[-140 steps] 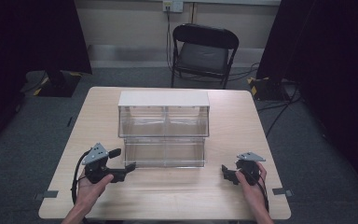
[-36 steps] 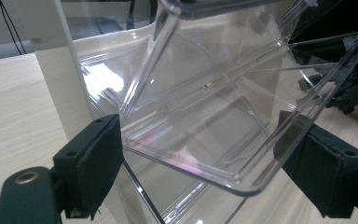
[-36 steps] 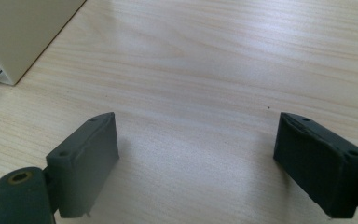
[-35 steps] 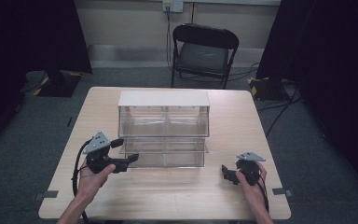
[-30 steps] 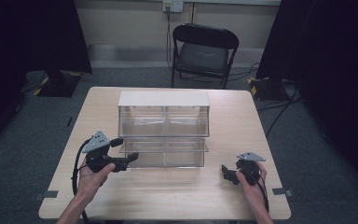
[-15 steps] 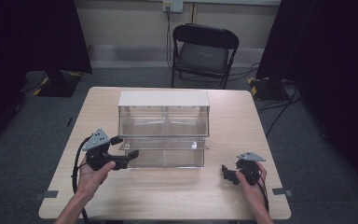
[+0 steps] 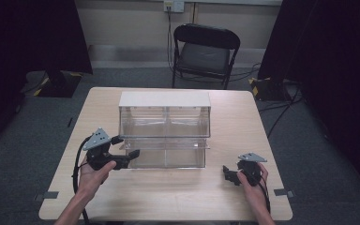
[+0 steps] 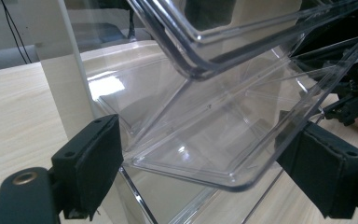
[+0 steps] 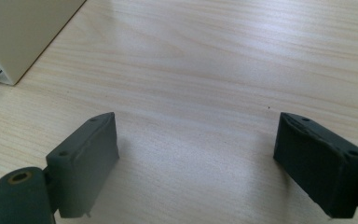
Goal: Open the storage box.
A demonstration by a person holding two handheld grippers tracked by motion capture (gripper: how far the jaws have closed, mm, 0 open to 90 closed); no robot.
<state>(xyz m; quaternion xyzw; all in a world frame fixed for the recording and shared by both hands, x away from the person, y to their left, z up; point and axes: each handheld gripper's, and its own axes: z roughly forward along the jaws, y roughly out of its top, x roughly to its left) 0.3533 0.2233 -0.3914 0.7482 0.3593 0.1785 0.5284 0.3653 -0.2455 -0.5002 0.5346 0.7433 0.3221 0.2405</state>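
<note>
The clear drawer unit (image 7: 165, 129) stands near the middle of the desk (image 7: 168, 192), set toward the far edge, with its front facing me. It is a see-through plastic case with a pale, opaque top and side panels and two levels inside. The lower drawer (image 7: 166, 154) juts out from the front toward the near edge, its rim sitting forward of the case; I can see no contents in it. In the left gripper view the drawer (image 8: 200, 140) shows as a shallow transparent tray with rounded corners and a thick lip, tilted across the picture, with the upper drawer (image 8: 223, 32) above it and a cream side wall at the left.

My left gripper (image 7: 124, 158) is at the left front corner of the unit, just beside the protruding drawer. Its fingers (image 8: 91, 163) stand wide apart with the drawer's corner between them; I cannot tell whether either pad touches the plastic.

My right gripper (image 7: 229, 174) rests low near the desk's near right corner, well apart from the unit. Its fingers (image 9: 86, 158) are spread wide over bare wood, holding nothing, with a corner of the cream wall (image 9: 23, 32) at the upper left of the right gripper view.
</note>
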